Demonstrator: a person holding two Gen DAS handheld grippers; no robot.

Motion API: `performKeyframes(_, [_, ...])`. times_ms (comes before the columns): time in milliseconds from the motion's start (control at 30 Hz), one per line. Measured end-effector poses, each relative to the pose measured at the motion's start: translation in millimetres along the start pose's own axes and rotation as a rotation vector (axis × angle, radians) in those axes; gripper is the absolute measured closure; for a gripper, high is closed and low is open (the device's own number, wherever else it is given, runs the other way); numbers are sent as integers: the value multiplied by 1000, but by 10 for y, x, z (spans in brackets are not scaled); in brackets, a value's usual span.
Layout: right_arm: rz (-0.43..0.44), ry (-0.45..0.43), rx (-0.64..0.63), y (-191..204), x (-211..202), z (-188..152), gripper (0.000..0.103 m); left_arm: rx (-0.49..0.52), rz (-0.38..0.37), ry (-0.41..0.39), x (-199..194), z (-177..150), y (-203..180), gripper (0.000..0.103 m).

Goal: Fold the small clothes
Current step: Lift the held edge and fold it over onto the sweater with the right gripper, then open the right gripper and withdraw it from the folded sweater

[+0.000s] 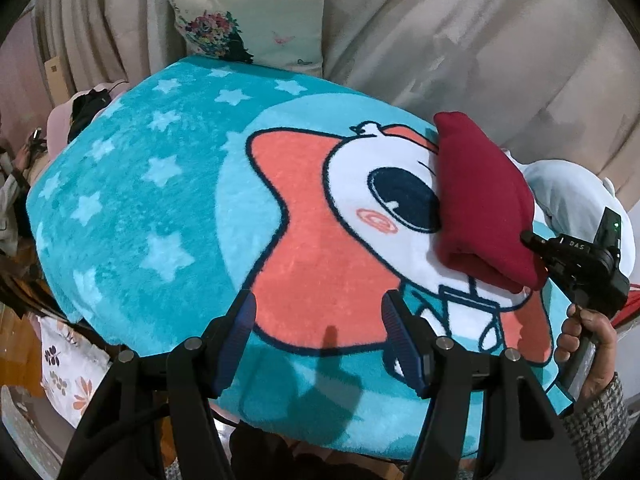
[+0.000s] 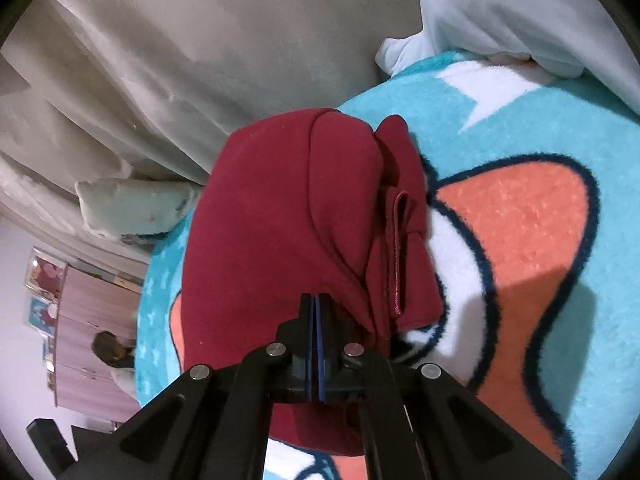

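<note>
A folded dark red garment point(image 1: 484, 200) lies on the right side of a turquoise cartoon blanket point(image 1: 160, 184). In the right wrist view the red garment point(image 2: 272, 232) fills the middle, with a folded band on its right side. My right gripper point(image 2: 316, 304) is shut, its pads pressed together just above the garment's near edge; no cloth shows between them. It shows in the left wrist view point(image 1: 532, 240) at the garment's right edge. My left gripper point(image 1: 318, 312) is open and empty over the blanket, left of the garment.
A floral cushion point(image 1: 248, 16) leans on beige draped fabric point(image 1: 480, 40) behind the blanket. A pale blue cloth point(image 2: 520, 12) lies at the blanket's far right corner. A person point(image 2: 112, 352) sits in the room beyond the blanket's left edge.
</note>
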State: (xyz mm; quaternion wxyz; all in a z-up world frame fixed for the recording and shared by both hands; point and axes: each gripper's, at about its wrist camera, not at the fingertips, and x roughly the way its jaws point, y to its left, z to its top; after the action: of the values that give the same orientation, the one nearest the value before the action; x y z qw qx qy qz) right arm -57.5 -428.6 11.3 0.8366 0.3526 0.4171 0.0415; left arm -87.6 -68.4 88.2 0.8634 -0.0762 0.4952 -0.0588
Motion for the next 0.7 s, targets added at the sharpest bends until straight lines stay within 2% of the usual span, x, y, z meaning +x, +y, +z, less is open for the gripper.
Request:
performKeyframes(167, [69, -17, 79, -123, -76, -36, 103, 25, -21, 9, 100, 101, 0, 38])
performKeyframes(267, [26, -31, 49, -46, -189, -30, 103, 30, -37, 18, 177, 195, 36, 38])
performKeyframes(333, [-75, -54, 16, 54, -292, -41, 88, 33, -49, 25, 229, 255, 56, 38])
performKeyframes(367, [-147, -72, -5, 107, -335, -46, 59, 36, -55, 30, 261, 289, 63, 38])
performKeyframes(400, [-180, -94, -14, 143, -381, -53, 51, 44, -60, 36, 299, 330, 63, 38])
performKeyframes(700, [-301, -168, 8, 379, -564, -186, 51, 181, -84, 45, 503, 576, -29, 38])
